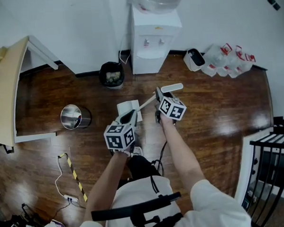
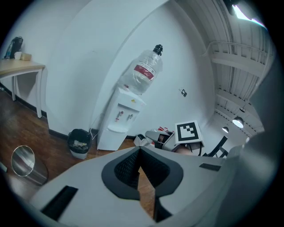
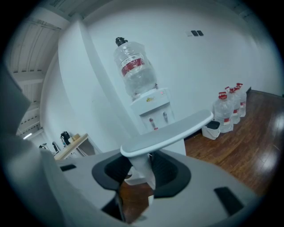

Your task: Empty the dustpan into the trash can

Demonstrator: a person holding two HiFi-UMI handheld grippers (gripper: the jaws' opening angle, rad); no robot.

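Both closed | R hand-held gripper point(image 3: 135, 166) on dustpan handle point(image 3: 168, 131), near top end | L hand-held gripper point(image 2: 140, 150) empty

The person's arms reach up from the bottom edge to the centre of the frame, with the left gripper point(image 1: 129, 117) by the white dustpan point(image 1: 126, 107) on the wooden floor point(image 1: 218, 111) and the right gripper point(image 1: 158, 98) at its long handle. Above them a black trash can point(image 1: 111, 74) stands just left of a white water dispenser point(image 1: 154, 36), and a shiny metal bin point(image 1: 74, 116) sits at centre left. A wooden bench point(image 1: 8, 89) runs down the left edge, and water bottles point(image 1: 224, 61) cluster at upper right.
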